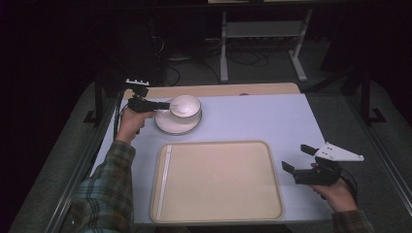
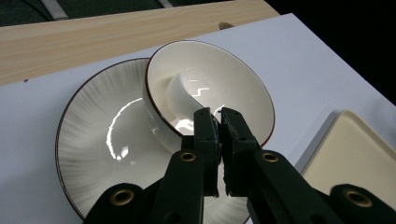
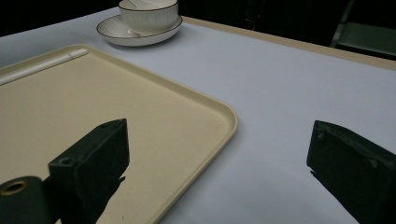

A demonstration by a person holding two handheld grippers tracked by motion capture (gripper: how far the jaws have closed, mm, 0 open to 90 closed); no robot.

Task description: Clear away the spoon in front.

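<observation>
Two grippers work the table: near right, the right gripper (image 1: 297, 160) hangs with jaws wide apart and nothing between them, beside the tray (image 1: 272, 204). Far left, the left gripper (image 2: 219, 122) has pinched a white spoon's (image 2: 180, 93) handle at the bowl's (image 2: 243, 84) near rim; the handle runs away from the fingers into the bowl, which sits on a saucer (image 2: 93, 140).

The left hand-held gripper (image 2: 219, 122) is stretched forward on a plaid-sleeved arm, its jaws pinched nearly together. The right hand-held gripper (image 1: 297, 158) hangs low, jaws spread wide.
</observation>
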